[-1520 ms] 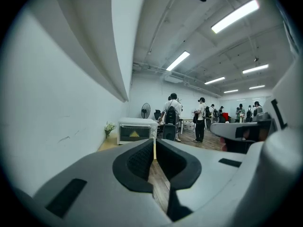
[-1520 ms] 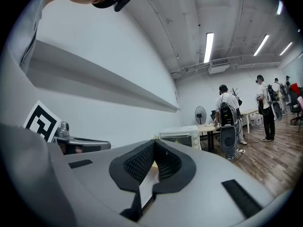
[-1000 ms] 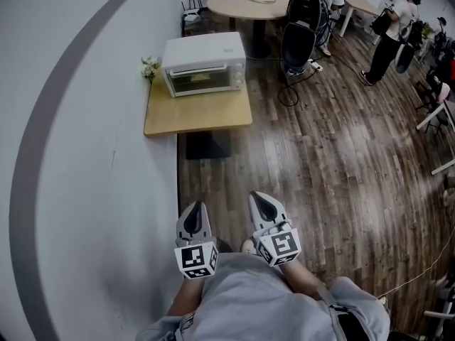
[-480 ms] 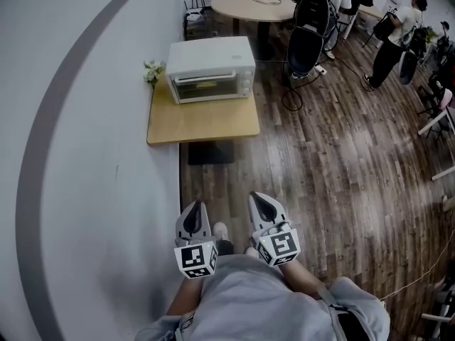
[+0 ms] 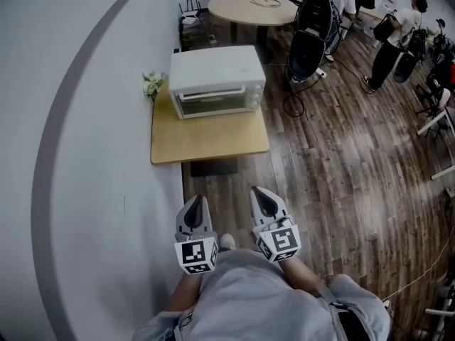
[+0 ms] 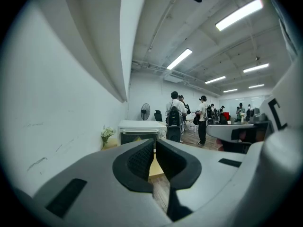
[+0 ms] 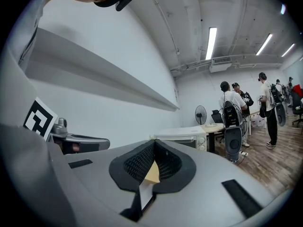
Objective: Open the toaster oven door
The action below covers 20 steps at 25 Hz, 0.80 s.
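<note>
Step one is getting close, I think: the white toaster oven sits, door shut, on the small wooden table, well away from the left gripper and right gripper, both squeezed shut on nothing and needing to open for the handle.

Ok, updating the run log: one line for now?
toaster oven: door closed, untouched | left gripper: shut, empty | right gripper: shut, empty

White wall, grey-striped, left of the fingertips. Dark wood plank floor ahead and right of them. Small wooden table ahead against the wall, round table beyond it. Ceiling strip lights on.
</note>
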Each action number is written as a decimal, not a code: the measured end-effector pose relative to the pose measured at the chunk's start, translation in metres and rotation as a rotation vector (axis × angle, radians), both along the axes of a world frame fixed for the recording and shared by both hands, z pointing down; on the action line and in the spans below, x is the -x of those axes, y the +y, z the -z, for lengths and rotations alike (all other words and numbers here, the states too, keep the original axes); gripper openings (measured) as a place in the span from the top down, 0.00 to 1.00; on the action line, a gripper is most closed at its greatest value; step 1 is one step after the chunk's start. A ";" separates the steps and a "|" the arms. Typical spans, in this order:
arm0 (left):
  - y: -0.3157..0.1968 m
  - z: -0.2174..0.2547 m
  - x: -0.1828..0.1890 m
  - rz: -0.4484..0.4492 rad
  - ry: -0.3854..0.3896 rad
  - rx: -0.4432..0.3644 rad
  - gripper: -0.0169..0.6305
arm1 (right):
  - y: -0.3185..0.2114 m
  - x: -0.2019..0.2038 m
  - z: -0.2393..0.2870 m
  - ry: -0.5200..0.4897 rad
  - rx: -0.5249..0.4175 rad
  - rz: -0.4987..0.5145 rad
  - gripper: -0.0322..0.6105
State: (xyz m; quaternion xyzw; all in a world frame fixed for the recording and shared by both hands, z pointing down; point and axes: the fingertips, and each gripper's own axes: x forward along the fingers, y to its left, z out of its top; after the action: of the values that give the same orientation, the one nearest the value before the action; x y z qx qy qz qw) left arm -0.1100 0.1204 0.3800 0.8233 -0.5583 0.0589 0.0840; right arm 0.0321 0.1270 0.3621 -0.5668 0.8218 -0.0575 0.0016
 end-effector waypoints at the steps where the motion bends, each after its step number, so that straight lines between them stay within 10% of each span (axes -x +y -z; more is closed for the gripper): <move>1: -0.007 0.000 0.003 -0.005 0.000 -0.001 0.95 | -0.006 0.003 0.000 -0.001 0.001 -0.007 0.95; 20: -0.115 -0.012 0.026 -0.004 -0.028 0.010 0.95 | -0.114 0.015 -0.019 0.058 0.038 -0.023 0.95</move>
State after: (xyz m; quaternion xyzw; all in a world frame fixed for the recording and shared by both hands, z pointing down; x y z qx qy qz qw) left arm -0.1355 0.0053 0.3919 0.8230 -0.5575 0.0732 0.0802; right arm 0.0167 0.0127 0.3815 -0.5777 0.8136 -0.0566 -0.0326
